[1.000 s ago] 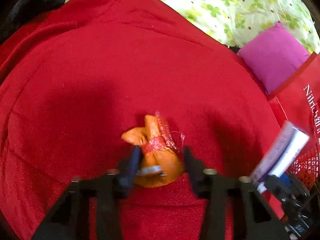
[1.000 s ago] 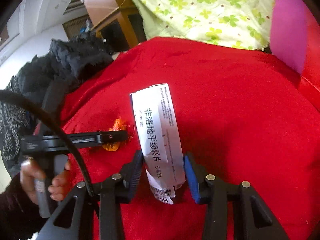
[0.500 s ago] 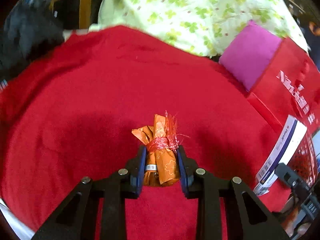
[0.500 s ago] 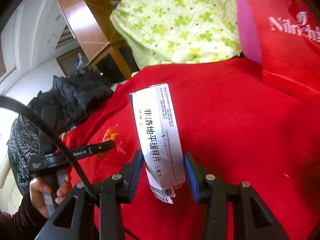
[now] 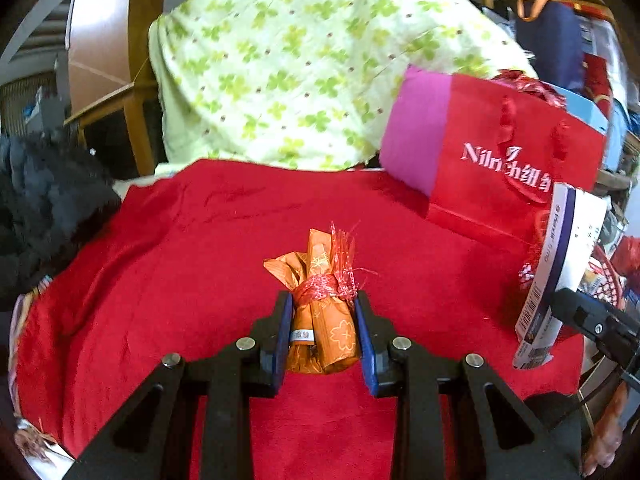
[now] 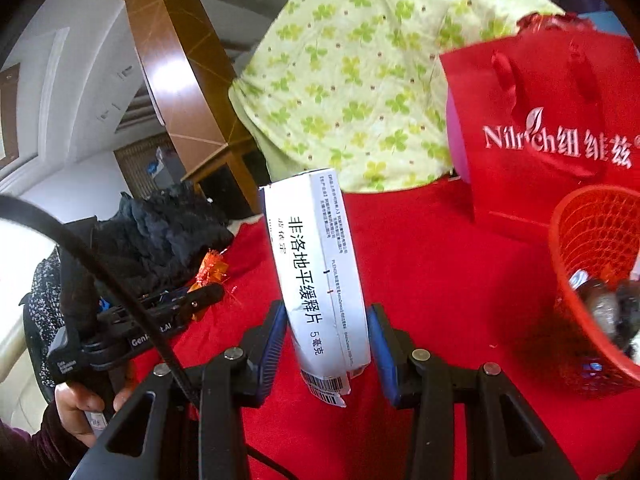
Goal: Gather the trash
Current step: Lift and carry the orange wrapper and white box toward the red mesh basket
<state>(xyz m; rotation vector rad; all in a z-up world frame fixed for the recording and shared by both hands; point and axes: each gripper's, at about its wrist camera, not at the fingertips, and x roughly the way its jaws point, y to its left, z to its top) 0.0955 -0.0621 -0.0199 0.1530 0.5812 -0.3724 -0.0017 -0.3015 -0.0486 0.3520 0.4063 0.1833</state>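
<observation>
We are gripping an orange wrapper bundle [image 5: 322, 326] in our left claw [image 5: 323, 334]; its blue pads are pressing on both sides of the crumpled body, and the bundle's tied neck, wound with red shiny ribbon, is sticking out past the fingertips. It is hanging above the red cloth [image 5: 192, 264] that covers the surface below the claw. Ahead of this claw and to its right, a red gift bag [image 5: 516, 168] with white lettering is standing upright, a magenta side panel facing us. Beyond it, a pale green clover-print cloth [image 5: 304, 60] is draped over something tall. A black fuzzy garment [image 5: 44, 208] is lying off to the left.

We are holding a white medicine box [image 6: 320, 280] in our right claw [image 6: 328, 344], clamped by its lower half between the blue pads, printed face toward the camera, barcode end hanging below the fingers. To the right of this claw, a red mesh basket [image 6: 592, 240] is sitting on the cloth with some dark and silvery scraps inside. The gift bag is standing just behind the basket. To the left of the right claw, we are seeing the left claw from the side, the orange bundle poking out at its tip, and a hand [image 6: 80, 404] in a dark sleeve wrapping its handle.
</observation>
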